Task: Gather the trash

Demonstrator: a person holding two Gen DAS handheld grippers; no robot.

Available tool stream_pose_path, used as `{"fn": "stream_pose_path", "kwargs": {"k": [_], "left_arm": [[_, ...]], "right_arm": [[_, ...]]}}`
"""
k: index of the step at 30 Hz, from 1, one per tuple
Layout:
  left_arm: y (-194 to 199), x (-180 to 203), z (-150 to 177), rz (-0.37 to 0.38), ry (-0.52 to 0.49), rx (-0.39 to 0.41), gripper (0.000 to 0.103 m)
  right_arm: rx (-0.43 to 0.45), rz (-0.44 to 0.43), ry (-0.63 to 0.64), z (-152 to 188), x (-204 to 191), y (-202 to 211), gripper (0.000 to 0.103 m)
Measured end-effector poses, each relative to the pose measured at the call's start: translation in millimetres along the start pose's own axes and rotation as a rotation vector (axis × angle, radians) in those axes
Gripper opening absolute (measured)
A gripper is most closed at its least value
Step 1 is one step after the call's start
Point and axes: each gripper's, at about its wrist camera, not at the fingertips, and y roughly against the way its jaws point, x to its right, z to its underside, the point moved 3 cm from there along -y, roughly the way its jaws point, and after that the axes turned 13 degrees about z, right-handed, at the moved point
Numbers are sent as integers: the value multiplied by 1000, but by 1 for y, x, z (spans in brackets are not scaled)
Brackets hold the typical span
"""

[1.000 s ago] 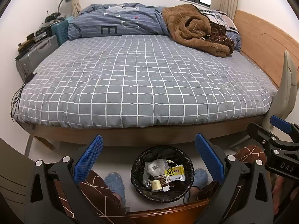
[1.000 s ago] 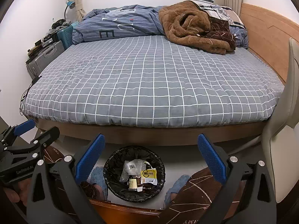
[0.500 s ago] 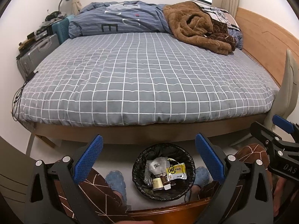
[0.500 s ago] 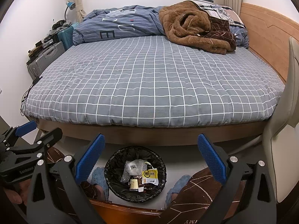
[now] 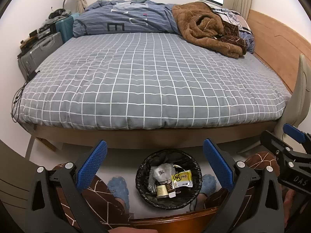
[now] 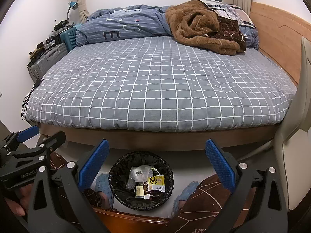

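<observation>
- Black liner bag fills the round trash bin (image 5: 168,180), which stands on the pale floor just in front of the bed (image 5: 151,81), between the person's two blue slippers (image 5: 118,186).
- Inside the bin lie a yellow snack packet (image 5: 182,178), a crumpled clear wrapper (image 5: 161,171) and a small pale cup-like tub (image 5: 162,191); the collected trash sits here, below the rim.
- Both tools hang above the bin, on the side away from the bed: the left gripper (image 5: 155,167) has its blue-padded jaws spread wide with nothing between them, and the right gripper (image 6: 155,167) is spread just as wide and equally empty.
- Compared with a second ago, the left wrist view has drifted a little: the bin sits slightly right and lower between the blue pads, and more of the bed's near edge shows. The right wrist view has barely shifted. Contents of the bin look unchanged.
- Judgement: neither tool carries anything and no loose litter shows on the grey checked sheet or on the floor near the bin, so this reads as a pause after a drop, or the end of the job.
- Beyond the bin, a brown fleece blanket (image 6: 202,27) and a blue striped duvet (image 6: 124,27) lie heaped at the bed's far side, and these are bedding rather than trash.
- Any further piece would have to be found outside these views.
</observation>
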Motion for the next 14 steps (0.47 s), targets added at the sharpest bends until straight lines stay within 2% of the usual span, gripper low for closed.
{"fn": "stream_pose_path", "kwargs": {"k": [14], "left_arm": [[1, 3, -2, -11, -19, 4, 97]], "right_arm": [[3, 1, -6, 0, 2, -2, 95]]}}
